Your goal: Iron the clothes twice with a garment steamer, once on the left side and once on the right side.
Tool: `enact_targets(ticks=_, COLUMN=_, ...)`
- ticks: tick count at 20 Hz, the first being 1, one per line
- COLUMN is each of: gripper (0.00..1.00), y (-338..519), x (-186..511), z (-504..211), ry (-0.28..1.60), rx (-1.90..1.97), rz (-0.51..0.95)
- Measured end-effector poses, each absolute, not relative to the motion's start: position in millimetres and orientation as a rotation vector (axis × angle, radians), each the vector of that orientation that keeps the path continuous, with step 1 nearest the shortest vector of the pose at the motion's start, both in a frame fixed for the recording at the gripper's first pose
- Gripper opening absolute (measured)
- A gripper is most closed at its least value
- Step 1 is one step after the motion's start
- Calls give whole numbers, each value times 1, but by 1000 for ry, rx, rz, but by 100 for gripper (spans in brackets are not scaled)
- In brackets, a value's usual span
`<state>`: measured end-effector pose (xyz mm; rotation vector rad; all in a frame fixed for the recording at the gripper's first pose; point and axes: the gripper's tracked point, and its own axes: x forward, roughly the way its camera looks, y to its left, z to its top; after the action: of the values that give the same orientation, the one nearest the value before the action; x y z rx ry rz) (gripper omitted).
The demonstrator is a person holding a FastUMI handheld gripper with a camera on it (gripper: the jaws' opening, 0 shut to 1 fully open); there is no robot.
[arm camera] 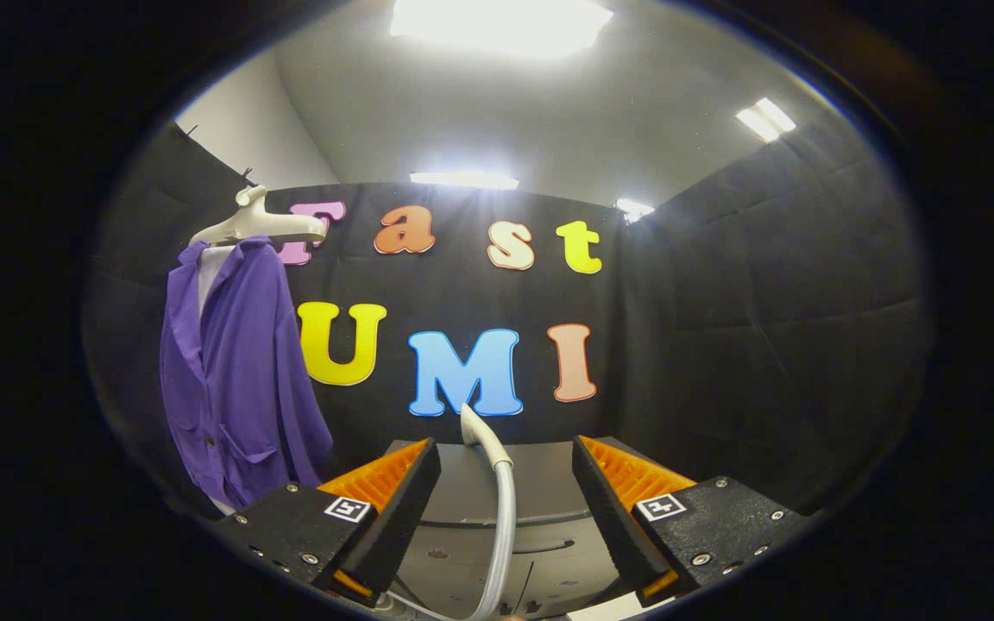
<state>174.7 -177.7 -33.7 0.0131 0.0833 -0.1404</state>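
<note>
A purple shirt (234,379) hangs on a white hanger (257,222) against the booth wall, well to the left of and beyond my fingers. The garment steamer's pale head (481,433) and its grey hose (504,526) rise between my fingers, standing on a grey base unit (540,492) below them. My gripper (506,492) is open, its fingers wide apart on either side of the hose without touching it. Nothing is held.
Black cloth walls close the booth at the back and on both sides. Bright ceiling lights (497,26) shine overhead. The grey steamer base fills the space just below and ahead of the fingers.
</note>
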Motion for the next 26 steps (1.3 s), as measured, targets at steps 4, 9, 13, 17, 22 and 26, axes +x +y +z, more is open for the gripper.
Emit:
enact_targets(ticks=4, gripper=95, y=-203, x=230, z=-45, ry=114, rx=77, rz=-113)
enact_targets(ticks=9, gripper=95, y=-225, x=295, z=-61, ry=162, rx=147, rz=-65)
enact_targets(ticks=13, gripper=94, y=-223, x=338, z=-87, ry=240, rx=218, rz=-1)
enact_targets(ticks=17, gripper=95, y=-212, x=365, z=-117, ry=350, rx=341, rz=91)
enact_targets(ticks=22, gripper=95, y=-199, x=407, z=-155, ry=506, rx=550, rz=178)
enact_targets(ticks=26, gripper=95, y=-192, x=435, z=-176, ry=601, rx=708, rz=216)
